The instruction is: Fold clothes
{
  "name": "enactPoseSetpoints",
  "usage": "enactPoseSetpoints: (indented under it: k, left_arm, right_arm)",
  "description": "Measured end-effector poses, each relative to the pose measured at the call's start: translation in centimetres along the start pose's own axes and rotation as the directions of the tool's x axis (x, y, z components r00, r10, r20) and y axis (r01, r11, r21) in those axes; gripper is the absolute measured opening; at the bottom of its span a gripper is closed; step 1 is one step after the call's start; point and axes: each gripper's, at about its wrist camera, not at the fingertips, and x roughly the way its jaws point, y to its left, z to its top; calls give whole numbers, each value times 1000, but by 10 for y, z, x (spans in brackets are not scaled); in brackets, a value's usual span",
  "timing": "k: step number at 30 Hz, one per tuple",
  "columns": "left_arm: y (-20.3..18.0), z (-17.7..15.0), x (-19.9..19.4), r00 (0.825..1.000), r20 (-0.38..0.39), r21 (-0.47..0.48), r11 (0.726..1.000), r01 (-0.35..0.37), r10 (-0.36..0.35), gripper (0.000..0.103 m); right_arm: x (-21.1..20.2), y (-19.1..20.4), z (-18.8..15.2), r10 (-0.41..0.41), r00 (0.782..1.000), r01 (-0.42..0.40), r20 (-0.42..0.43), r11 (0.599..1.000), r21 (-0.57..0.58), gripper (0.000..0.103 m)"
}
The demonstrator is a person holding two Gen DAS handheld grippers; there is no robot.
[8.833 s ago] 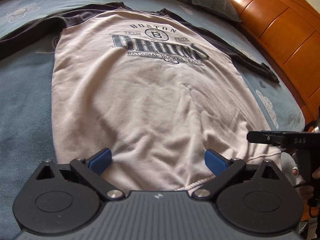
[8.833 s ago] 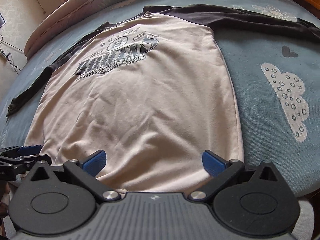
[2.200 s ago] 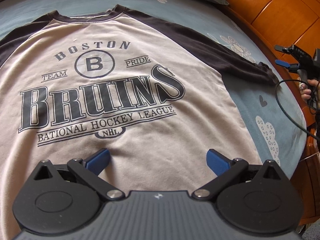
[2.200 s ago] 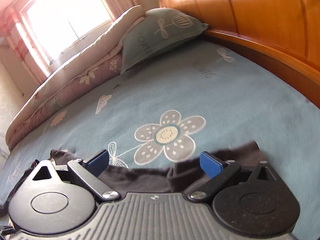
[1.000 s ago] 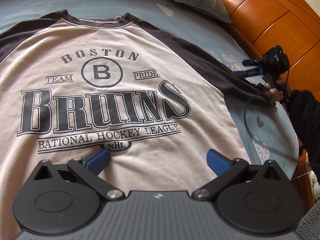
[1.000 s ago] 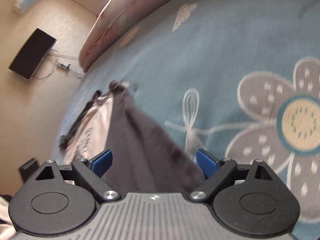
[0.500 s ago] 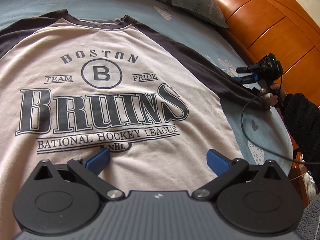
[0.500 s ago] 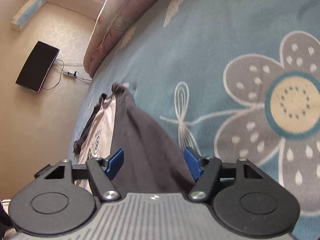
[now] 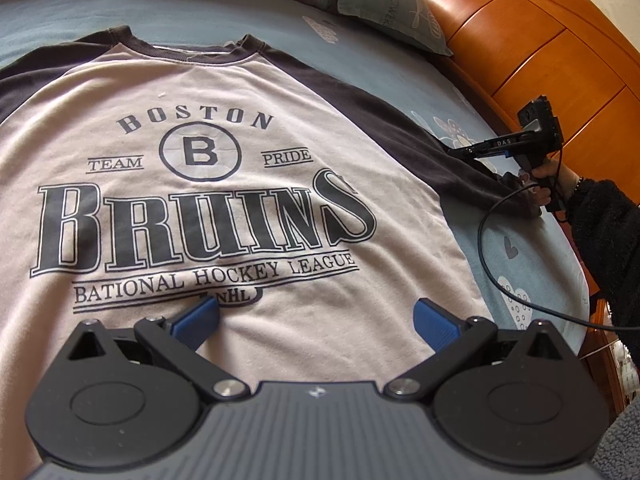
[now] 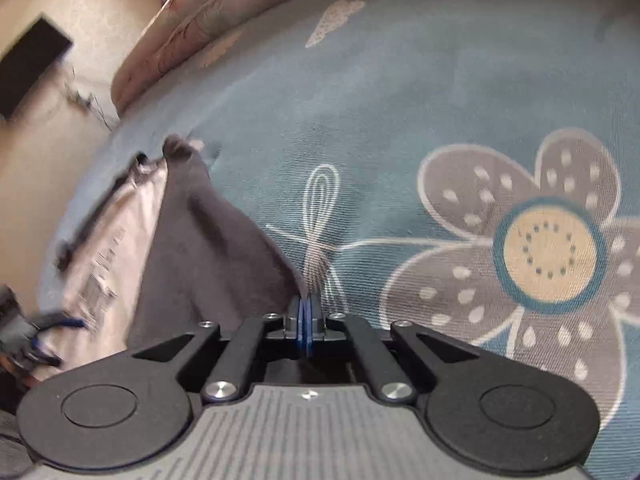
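Note:
A cream raglan shirt (image 9: 248,264) with dark sleeves and a "Boston Bruins" print lies face up on the bed. My left gripper (image 9: 316,314) hovers open over the shirt's lower front, with nothing between its blue pads. The shirt's right dark sleeve (image 9: 404,128) stretches toward the headboard. My right gripper (image 10: 306,312) has its jaws closing flat together on the edge of that sleeve (image 10: 208,248) near the cuff, and the cloth rises to the pads. In the left wrist view the right gripper (image 9: 454,152) sits at the sleeve's end, held by a hand (image 9: 548,178).
The blue sheet (image 10: 400,100) has flower and cloud prints. A wooden headboard (image 9: 540,60) runs along the right, with a pillow (image 9: 388,4) and a rolled quilt (image 10: 200,12) at the far side. A black cable (image 9: 484,248) loops over the sheet by the person's dark sleeve (image 9: 608,236).
The right gripper's pads came together from wide open onto the dark sleeve, and the sleeve's edge now lifts to them. The left gripper stayed open over the shirt.

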Motion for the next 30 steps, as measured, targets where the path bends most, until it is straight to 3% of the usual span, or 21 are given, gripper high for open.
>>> enactPoseSetpoints:
  k: [2, 6, 12, 17, 21, 25, 28, 30]
  left_arm:
    - [0, 0, 0, 1000, -1, 1, 1000, -1, 1, 102]
    - [1, -1, -1, 1000, 2, 0, 1000, 6, -6, 102]
    - [3, 0, -1, 1000, 4, -9, 1000, 19, -19, 102]
    - [5, -1, -2, 1000, 8, -12, 1000, 24, -24, 102]
    - [6, -1, -3, 999, 8, -14, 999, 31, -31, 102]
    - [7, 0, -3, 999, 10, -16, 999, 35, -35, 102]
    - [7, 0, -3, 999, 9, -16, 999, 35, -35, 102]
    - [6, 1, -3, 999, 4, -16, 999, 33, -33, 102]
  right_arm:
    - [1, 20, 3, -81, 997, 80, -6, 994, -80, 0]
    - [-1, 34, 7, -152, 988, 151, 1, 978, -148, 1]
    - [-12, 32, 17, -198, 978, 205, 70, 971, -125, 1]
    - [1, 25, 16, -261, 964, 265, 57, 960, -88, 2]
    - [-13, 39, 21, -306, 944, 316, 121, 946, -75, 15]
    - [-7, 82, 30, -186, 972, 207, 144, 966, -153, 22]
    - [30, 116, 33, -105, 993, 116, 61, 968, -223, 37]
    - [55, 123, 31, -116, 993, 111, -5, 966, -232, 40]
